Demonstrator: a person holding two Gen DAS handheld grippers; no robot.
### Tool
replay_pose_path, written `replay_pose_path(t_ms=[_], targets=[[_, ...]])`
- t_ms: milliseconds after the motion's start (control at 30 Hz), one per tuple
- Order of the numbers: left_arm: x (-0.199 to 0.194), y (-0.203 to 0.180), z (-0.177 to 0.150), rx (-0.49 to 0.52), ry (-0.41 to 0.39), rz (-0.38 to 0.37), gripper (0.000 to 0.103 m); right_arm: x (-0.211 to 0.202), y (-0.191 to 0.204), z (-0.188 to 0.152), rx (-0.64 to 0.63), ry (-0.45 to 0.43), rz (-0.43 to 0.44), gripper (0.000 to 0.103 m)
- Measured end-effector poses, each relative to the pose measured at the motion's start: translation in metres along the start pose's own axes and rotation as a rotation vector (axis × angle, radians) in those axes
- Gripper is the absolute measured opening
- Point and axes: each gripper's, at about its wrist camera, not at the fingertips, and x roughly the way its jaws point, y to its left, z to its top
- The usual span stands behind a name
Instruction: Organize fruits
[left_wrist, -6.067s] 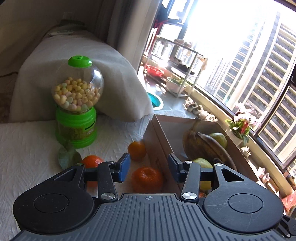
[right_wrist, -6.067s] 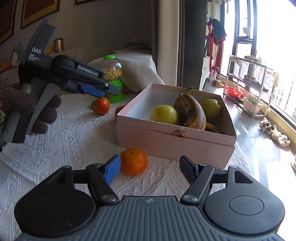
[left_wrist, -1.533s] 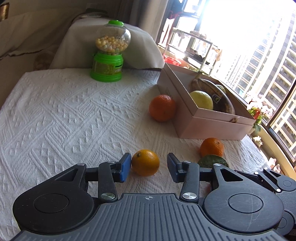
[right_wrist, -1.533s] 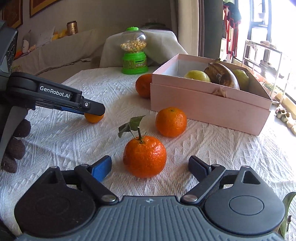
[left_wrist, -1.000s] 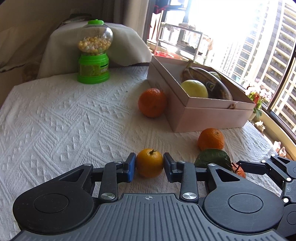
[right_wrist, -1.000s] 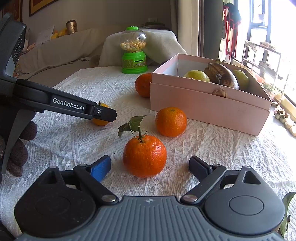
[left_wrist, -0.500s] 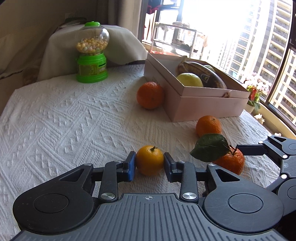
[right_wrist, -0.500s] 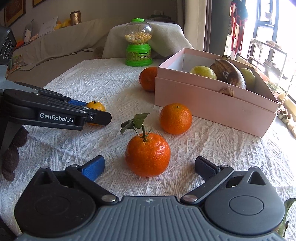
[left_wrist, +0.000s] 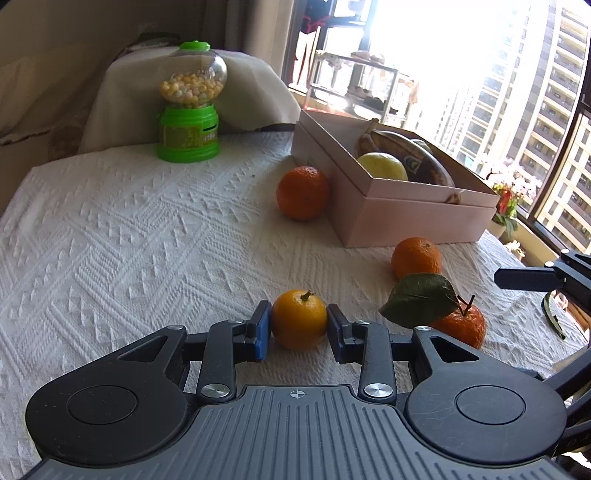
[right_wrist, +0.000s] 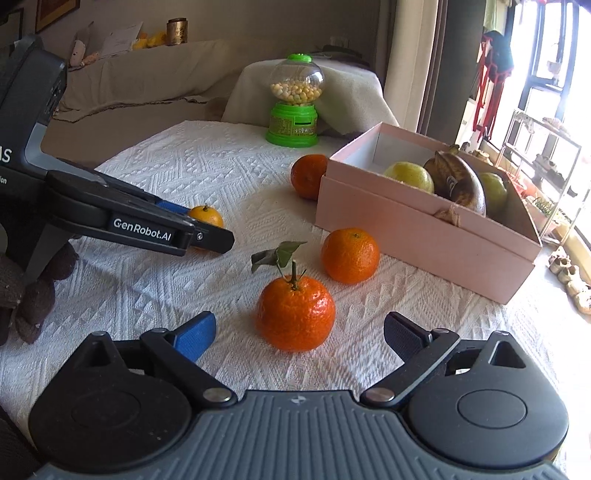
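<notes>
My left camera sits low behind my left hand-held gripper (left_wrist: 299, 328), looking along its fingers across the bench (left_wrist: 110, 229) toward the window, very near the small yellow-orange fruit (left_wrist: 299, 319). My right camera sits behind my right hand-held gripper (right_wrist: 297, 334), a little higher, facing the far end of the bench and the sofa. Both views share the pink box (left_wrist: 406, 206) (right_wrist: 424, 229), the green candy dispenser (left_wrist: 189, 107) (right_wrist: 295, 103), the leafy tangerine (left_wrist: 461, 323) (right_wrist: 295, 314) and each other's gripper.
</notes>
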Motion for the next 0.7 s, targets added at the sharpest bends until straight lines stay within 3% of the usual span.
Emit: replay_pose_path(t_ms=[167,300,367,533,700], targets=[[-0.001,-0.001,-0.001,-0.003,-0.005,0.001,0.037,-0.012,-0.033,0.023,0.147,-0.095,-0.060,0.096],[-0.001,0.000,-0.001,-0.006,-0.005,0.001,0.037,0.017,-0.064,0.027,0.348,-0.019,-0.022,0.093],[-0.001,0.000,-0.001,-0.003,-0.005,0.002,0.037,0.035,-0.071,0.025,0.405,0.035,0.016,0.086],[-0.001,-0.001,-0.001,-0.002,-0.005,0.003,0.037,0.061,-0.065,0.022,0.375,0.083,-0.012,0.084],[-0.001,-0.001,-0.001,-0.001,-0.005,0.003,0.037,0.061,-0.053,0.023,0.296,0.068,-0.018,0.072]])
